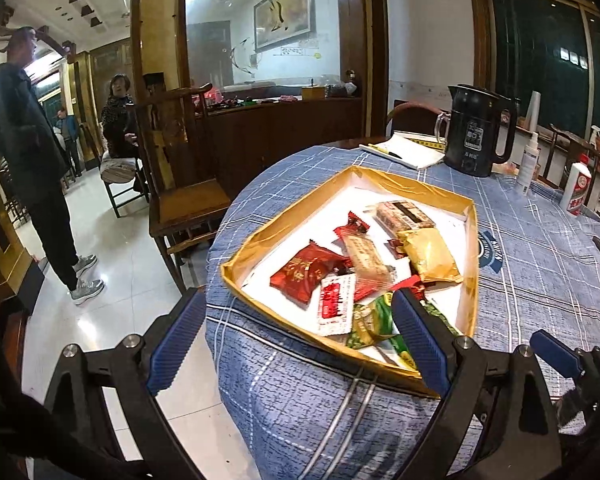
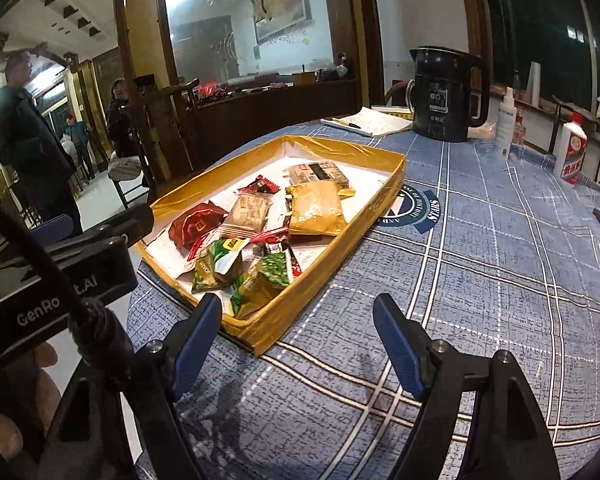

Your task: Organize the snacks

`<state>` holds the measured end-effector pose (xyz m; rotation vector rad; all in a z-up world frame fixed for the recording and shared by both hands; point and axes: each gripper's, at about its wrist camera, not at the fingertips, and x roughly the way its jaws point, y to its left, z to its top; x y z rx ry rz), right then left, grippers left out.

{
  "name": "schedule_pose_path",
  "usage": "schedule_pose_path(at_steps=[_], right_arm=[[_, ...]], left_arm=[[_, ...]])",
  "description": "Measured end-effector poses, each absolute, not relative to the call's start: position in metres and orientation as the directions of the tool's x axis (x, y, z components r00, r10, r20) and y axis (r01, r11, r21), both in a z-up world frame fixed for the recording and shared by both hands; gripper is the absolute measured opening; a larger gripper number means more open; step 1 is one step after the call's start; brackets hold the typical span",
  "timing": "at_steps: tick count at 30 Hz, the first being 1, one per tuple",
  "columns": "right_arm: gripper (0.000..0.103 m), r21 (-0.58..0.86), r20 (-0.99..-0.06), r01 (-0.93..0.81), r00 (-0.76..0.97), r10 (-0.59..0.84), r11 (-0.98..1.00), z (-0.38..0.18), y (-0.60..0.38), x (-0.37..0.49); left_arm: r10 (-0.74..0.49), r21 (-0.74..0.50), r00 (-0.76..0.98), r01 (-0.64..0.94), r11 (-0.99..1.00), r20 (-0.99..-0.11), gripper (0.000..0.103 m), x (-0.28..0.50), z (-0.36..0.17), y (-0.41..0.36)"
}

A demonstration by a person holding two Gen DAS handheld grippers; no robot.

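The left gripper (image 1: 296, 336) gapes wide and empty over the gold-taped tray's (image 1: 470, 276) near corner; the right gripper (image 2: 298, 340), jaws spread and empty, hovers at the tray's five o'clock. Snack packets (image 2: 256, 236) lie heaped inside the tray on the blue plaid tablecloth (image 2: 480, 280).

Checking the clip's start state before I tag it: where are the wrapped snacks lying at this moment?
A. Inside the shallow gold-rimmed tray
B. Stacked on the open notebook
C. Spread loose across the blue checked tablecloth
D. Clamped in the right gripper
A: the wrapped snacks all lie inside the gold-rimmed tray, while the right gripper hangs open and empty over the tablecloth.
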<state>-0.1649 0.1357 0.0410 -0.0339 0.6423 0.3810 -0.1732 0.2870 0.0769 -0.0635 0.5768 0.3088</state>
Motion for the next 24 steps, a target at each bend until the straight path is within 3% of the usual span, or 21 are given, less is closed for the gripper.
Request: schedule_pose_path(at_steps=[24], right_arm=[[0.079,-0.001,-0.602,-0.380,0.739,0.303,0.925,0.043,0.162,-0.179]], left_arm=[[0.164,-0.054,0.763,-0.252,0.966,-0.626,0.094,-0.172,0.061,0.300]])
